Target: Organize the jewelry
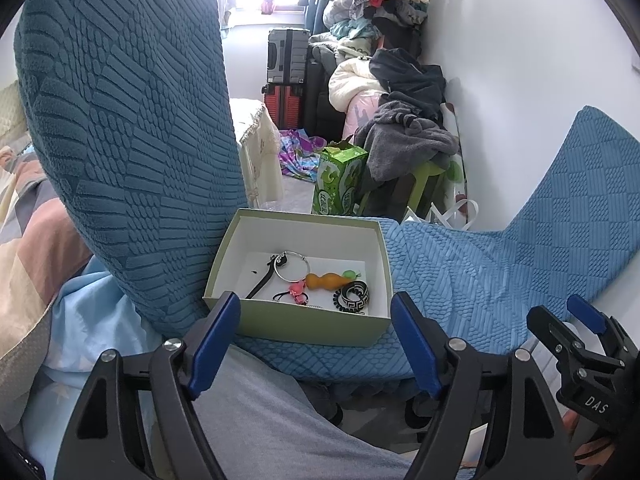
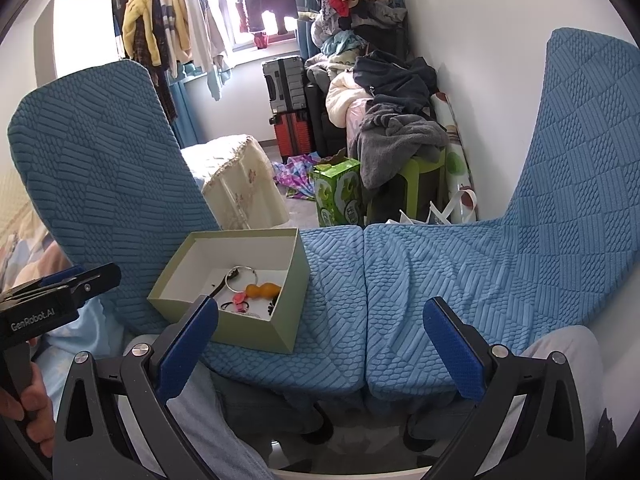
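Note:
An open pale green box (image 1: pixel 304 322) with a white inside sits on a blue chair seat (image 1: pixel 460 280). In it lie a silver bangle (image 1: pixel 291 267), an orange gourd charm (image 1: pixel 326 281), a pink charm (image 1: pixel 297 290), a black patterned ring (image 1: pixel 354 295) and a black strap (image 1: pixel 262 280). My left gripper (image 1: pixel 316 316) is open and empty just before the box's near wall. My right gripper (image 2: pixel 320 320) is open and empty, over the seat to the right of the box (image 2: pixel 256 330). The bangle (image 2: pixel 240 276) and gourd (image 2: pixel 262 290) show there too.
Two chairs with blue textured covers stand side by side, one backrest (image 1: pixel 128 120) left of the box, the other (image 2: pixel 580 160) at the right by the wall. Beyond are a green carton (image 1: pixel 340 180), suitcases (image 1: pixel 286 80), piled clothes (image 1: pixel 404 120) and a covered stool (image 2: pixel 236 184).

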Tool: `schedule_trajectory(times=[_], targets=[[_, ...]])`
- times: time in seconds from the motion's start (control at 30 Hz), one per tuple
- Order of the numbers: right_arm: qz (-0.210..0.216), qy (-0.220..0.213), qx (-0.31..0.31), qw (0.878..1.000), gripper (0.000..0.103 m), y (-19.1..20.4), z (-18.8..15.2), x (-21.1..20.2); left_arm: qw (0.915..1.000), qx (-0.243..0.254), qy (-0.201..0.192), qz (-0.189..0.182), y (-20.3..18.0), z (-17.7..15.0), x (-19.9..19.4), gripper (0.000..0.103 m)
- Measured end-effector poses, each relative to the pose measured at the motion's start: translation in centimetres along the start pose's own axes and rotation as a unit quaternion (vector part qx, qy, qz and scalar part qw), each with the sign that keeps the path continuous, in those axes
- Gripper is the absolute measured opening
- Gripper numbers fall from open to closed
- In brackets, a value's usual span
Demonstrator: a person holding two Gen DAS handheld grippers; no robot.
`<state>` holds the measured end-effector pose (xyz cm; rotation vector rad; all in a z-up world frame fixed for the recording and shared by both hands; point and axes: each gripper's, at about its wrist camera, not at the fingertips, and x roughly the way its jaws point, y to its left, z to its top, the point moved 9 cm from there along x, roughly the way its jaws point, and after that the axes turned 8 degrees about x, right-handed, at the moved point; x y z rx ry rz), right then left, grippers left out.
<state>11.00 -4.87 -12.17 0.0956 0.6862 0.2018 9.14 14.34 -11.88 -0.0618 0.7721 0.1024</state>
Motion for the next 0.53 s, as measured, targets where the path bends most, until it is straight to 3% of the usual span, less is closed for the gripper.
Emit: schedule_trajectory(times=[0.53], targets=[[-0.003, 0.003, -0.003, 1.000, 0.103, 0.30, -0.08, 0.06, 1.0000, -0.007, 0.002, 0.002, 0.06, -0.45, 0.04, 0.078]])
